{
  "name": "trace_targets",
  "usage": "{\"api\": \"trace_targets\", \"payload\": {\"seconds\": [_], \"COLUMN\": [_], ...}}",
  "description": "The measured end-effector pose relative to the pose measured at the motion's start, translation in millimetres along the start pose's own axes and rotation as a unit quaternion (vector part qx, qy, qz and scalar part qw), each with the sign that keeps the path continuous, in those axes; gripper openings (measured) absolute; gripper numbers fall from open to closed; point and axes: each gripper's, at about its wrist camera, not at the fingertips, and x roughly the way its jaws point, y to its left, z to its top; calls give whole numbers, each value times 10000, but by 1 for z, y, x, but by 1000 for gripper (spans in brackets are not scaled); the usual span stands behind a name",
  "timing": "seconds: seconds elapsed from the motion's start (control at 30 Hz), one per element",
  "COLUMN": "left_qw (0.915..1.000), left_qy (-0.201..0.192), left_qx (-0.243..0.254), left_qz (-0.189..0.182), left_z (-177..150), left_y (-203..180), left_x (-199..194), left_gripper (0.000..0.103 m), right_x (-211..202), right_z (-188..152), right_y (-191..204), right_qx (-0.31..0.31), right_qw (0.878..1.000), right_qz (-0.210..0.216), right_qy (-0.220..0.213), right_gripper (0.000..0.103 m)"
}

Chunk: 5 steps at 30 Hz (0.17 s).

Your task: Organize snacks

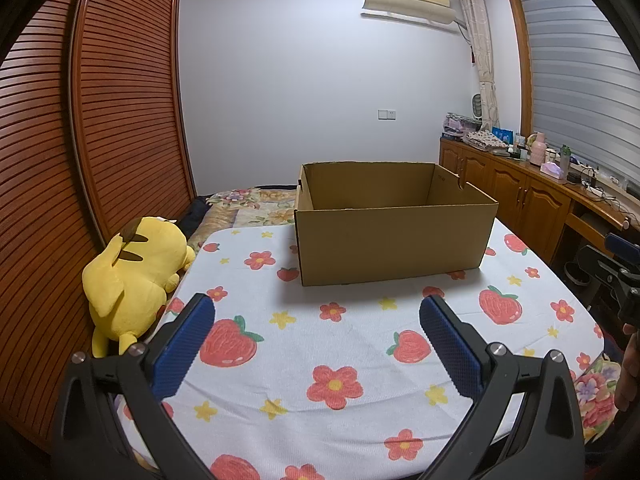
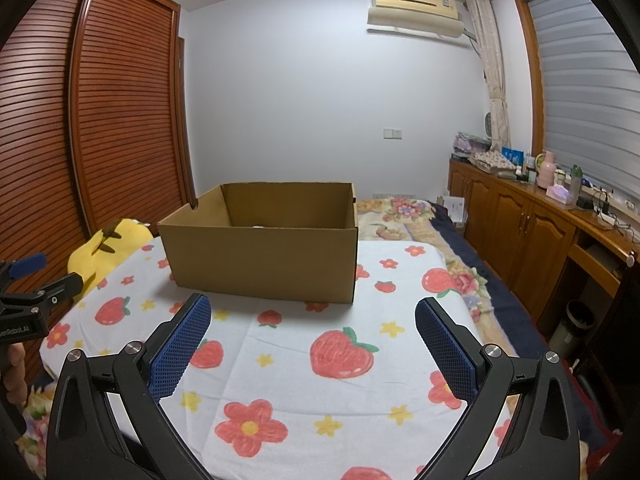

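Observation:
An open brown cardboard box (image 1: 394,240) stands on a white cloth with strawberries and flowers (image 1: 340,344); it also shows in the right wrist view (image 2: 262,256). Its inside is mostly hidden; a small pale thing shows at the bottom in the right wrist view. No loose snacks are in view. My left gripper (image 1: 318,316) is open and empty, held above the cloth in front of the box. My right gripper (image 2: 314,318) is open and empty, also in front of the box. Each gripper shows at the edge of the other's view.
A yellow plush toy (image 1: 136,276) lies at the cloth's left edge beside a slatted wooden wardrobe (image 1: 100,120). A floral quilt (image 2: 416,220) lies behind the box. A wooden cabinet (image 2: 532,232) with bottles and clutter runs along the right wall. A bin (image 2: 572,328) stands below.

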Motion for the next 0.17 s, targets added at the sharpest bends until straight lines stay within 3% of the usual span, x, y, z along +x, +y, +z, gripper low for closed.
{"api": "trace_targets", "payload": {"seconds": [0.17], "left_qw": [10000], "left_qy": [-5], "left_qx": [-7], "left_qz": [-5], "left_z": [0], "left_y": [0], "left_x": [0], "left_gripper": [103], "right_x": [0], "right_z": [1], "right_y": [1], "right_qx": [0], "right_qw": [10000], "right_qz": [1], "right_qy": [0], "right_gripper": [103]}}
